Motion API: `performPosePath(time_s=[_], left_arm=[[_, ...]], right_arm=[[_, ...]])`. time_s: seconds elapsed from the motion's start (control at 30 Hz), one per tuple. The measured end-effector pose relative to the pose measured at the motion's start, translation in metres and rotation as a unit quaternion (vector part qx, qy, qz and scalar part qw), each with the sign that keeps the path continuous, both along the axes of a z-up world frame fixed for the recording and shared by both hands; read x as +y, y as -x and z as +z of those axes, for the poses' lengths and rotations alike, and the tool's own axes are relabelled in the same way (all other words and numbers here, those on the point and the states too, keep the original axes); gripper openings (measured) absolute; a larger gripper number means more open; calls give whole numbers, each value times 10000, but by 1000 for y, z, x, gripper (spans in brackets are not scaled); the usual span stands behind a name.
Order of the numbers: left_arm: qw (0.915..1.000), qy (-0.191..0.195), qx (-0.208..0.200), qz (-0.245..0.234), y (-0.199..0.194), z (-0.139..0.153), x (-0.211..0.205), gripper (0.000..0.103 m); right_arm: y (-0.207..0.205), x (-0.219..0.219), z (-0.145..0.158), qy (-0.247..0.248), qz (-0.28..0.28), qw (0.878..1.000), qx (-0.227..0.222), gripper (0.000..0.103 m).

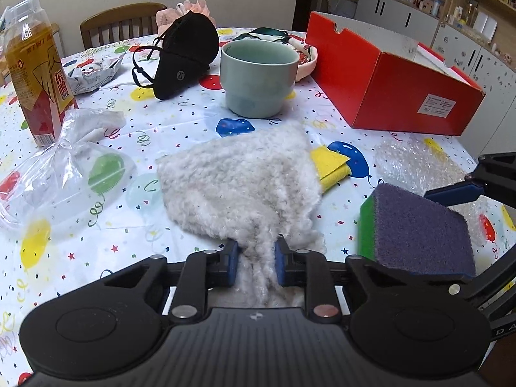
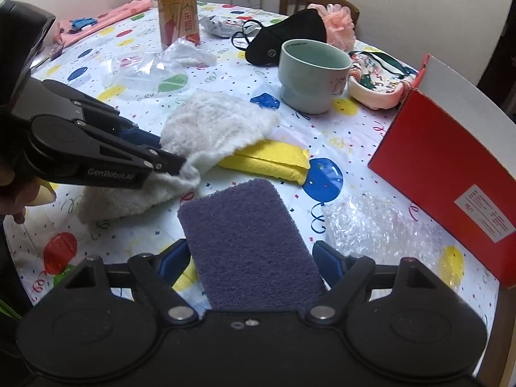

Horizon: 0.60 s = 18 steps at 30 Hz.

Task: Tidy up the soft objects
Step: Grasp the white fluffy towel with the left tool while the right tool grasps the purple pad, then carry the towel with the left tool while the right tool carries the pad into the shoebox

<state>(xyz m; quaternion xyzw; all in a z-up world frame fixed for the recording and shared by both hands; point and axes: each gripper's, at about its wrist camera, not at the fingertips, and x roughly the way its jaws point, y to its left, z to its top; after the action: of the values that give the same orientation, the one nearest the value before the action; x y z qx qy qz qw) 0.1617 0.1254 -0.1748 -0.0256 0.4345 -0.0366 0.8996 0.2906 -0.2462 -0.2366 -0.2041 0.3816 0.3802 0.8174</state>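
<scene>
My left claw [image 1: 257, 259] is clamped on the near edge of the fluffy white cloth [image 1: 245, 180], my right claw [image 2: 253, 262] grips the purple-and-green sponge [image 2: 248, 245]; both should travel level toward the open red cardboard box [image 1: 387, 74] far right, clearing the pale-green ceramic cup [image 1: 258, 77].

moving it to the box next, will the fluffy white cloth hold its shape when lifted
Probably not: the fluffy white cloth already bunches where the left gripper pinches it, so it should droop. It looks light and unlikely to slip.
</scene>
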Motion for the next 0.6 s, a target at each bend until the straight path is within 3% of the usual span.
performPosePath(time_s=[0.27,0.6], left_arm=[[9998,129,-169,-6,5,16,14,18],[9975,251,-606,-277,-1,58,21,18]], right_arm=[[6,-6,18,-129,-485,9987,-8,81],[0,-17,60,-355,-1176,9923,-152,82]])
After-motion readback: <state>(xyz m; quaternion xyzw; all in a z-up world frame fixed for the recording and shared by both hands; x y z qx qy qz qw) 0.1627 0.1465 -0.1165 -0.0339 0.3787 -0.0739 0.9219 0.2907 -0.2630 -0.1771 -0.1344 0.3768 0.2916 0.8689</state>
